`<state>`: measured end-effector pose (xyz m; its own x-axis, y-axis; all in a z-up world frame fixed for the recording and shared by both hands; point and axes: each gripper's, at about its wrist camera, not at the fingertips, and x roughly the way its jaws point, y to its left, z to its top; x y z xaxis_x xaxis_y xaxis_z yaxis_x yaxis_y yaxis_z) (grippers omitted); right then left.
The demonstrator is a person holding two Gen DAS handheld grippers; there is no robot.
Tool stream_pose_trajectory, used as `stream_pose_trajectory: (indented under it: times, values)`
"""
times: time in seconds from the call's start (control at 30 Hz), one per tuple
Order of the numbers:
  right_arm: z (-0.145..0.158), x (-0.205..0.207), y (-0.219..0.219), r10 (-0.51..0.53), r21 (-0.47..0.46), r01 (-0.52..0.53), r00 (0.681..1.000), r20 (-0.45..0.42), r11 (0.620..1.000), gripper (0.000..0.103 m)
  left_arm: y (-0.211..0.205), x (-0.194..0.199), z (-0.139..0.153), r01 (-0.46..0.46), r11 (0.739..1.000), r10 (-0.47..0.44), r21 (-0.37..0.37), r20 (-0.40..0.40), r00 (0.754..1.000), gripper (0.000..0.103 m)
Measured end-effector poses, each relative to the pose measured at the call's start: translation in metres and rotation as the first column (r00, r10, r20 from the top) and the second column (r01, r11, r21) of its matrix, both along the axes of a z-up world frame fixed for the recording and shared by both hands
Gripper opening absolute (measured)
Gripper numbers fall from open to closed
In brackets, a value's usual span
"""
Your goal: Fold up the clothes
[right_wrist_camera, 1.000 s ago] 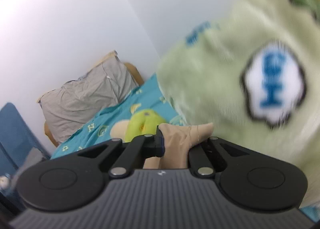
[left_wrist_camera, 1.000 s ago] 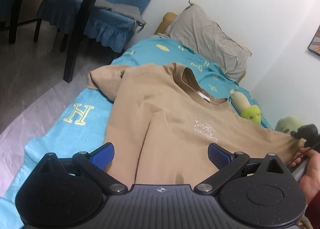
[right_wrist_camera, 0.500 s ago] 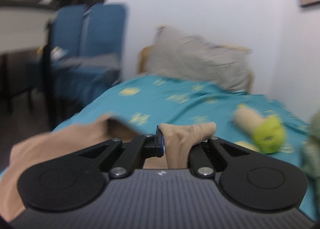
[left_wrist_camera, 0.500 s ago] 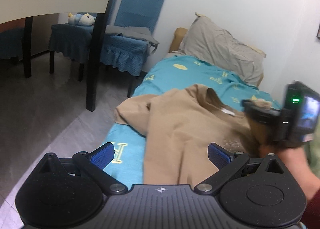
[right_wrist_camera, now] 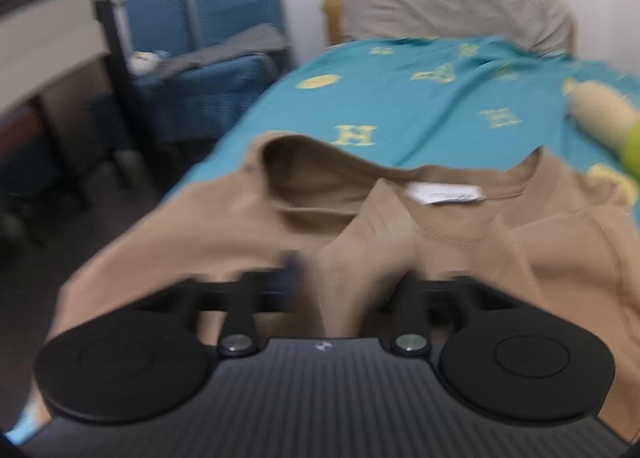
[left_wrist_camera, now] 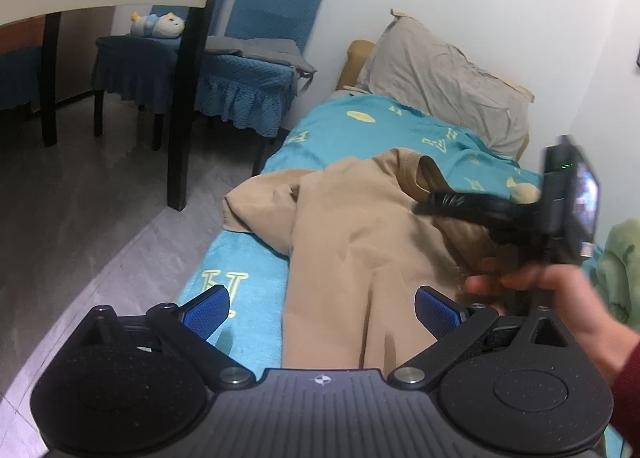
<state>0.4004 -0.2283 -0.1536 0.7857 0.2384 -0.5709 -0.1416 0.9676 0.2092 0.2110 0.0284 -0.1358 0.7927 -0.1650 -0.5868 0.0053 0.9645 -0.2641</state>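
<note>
A tan T-shirt (left_wrist_camera: 352, 242) lies on the teal bed cover (left_wrist_camera: 360, 126), its right half folded over toward the left. My left gripper (left_wrist_camera: 322, 308) is open and empty, low over the shirt's hem. My right gripper (right_wrist_camera: 352, 278) holds a fold of the tan shirt's sleeve (right_wrist_camera: 360, 242) between its fingers, above the collar and its white label (right_wrist_camera: 444, 193); this view is blurred. It also shows in the left wrist view (left_wrist_camera: 460, 204), held by a hand over the shirt's right side.
A grey pillow (left_wrist_camera: 440, 78) lies at the head of the bed. A plush toy (right_wrist_camera: 608, 114) lies at the right. A green plush (left_wrist_camera: 620, 262) sits at the right edge. Blue chairs (left_wrist_camera: 248, 70) and a dark-legged table (left_wrist_camera: 180, 106) stand left on the floor.
My right gripper has carried the sleeve from the shirt's far right across to the left over the collar. The shirt went from flat to folded over. The left gripper stayed open.
</note>
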Motion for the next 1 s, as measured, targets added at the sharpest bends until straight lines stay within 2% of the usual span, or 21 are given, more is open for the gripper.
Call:
stream_pose_trajectory:
  times: [0.1,0.2,0.33,0.5,0.6,0.67,0.73,0.8,0.9,0.93,1.0]
  values:
    - [0.025,-0.024,-0.015,0.009,0.061,-0.01,1.0,0.009,0.998,0.087,-0.004,-0.001,0.002,0.018,1.0,-0.018,0.009,0.018,1.0,0.1]
    - [0.06,-0.064,-0.036,-0.059,0.129,0.06,0.998,-0.012,0.99,0.087,-0.011,-0.005,0.004,0.047,0.999,-0.047,0.021,0.028,0.998,0.1]
    - [0.109,-0.14,-0.06,-0.091,0.18,0.09,0.996,-0.001,0.979,0.087,-0.021,-0.012,0.008,0.09,0.995,-0.092,0.038,0.041,0.995,0.1]
    - [0.157,-0.255,-0.076,-0.168,0.157,0.159,0.984,0.051,0.975,0.088,-0.028,-0.036,0.016,0.149,0.989,-0.148,-0.022,0.025,0.989,0.1]
    - [0.162,-0.314,-0.095,-0.237,0.199,0.219,0.969,0.07,0.955,0.088,-0.037,-0.059,0.02,0.207,0.978,-0.207,-0.006,0.017,0.978,0.097]
    - [0.157,-0.339,-0.112,-0.302,0.238,0.282,0.952,0.05,0.929,0.088,-0.044,-0.073,0.024,0.251,0.968,-0.251,0.003,0.015,0.968,0.096]
    - [0.15,-0.355,-0.131,-0.374,0.285,0.358,0.927,0.002,0.889,0.088,-0.051,-0.087,0.028,0.3,0.954,-0.3,0.009,0.018,0.954,0.096]
    - [0.146,-0.359,-0.148,-0.424,0.321,0.413,0.905,-0.036,0.853,0.088,-0.062,-0.099,0.033,0.349,0.937,-0.349,0.009,0.007,0.937,0.092]
    - [0.143,-0.356,-0.165,-0.454,0.342,0.441,0.89,-0.043,0.83,0.088,-0.082,-0.116,0.037,0.425,0.904,-0.425,0.044,-0.006,0.905,0.088]
    - [0.142,-0.355,-0.169,-0.456,0.349,0.441,0.889,-0.043,0.827,0.088,-0.087,-0.119,0.038,0.416,0.905,-0.417,0.084,-0.009,0.909,0.088]
    - [0.137,-0.352,-0.177,-0.453,0.367,0.439,0.89,-0.052,0.82,0.088,-0.084,-0.116,0.035,0.367,0.923,-0.366,0.111,-0.033,0.93,0.089]
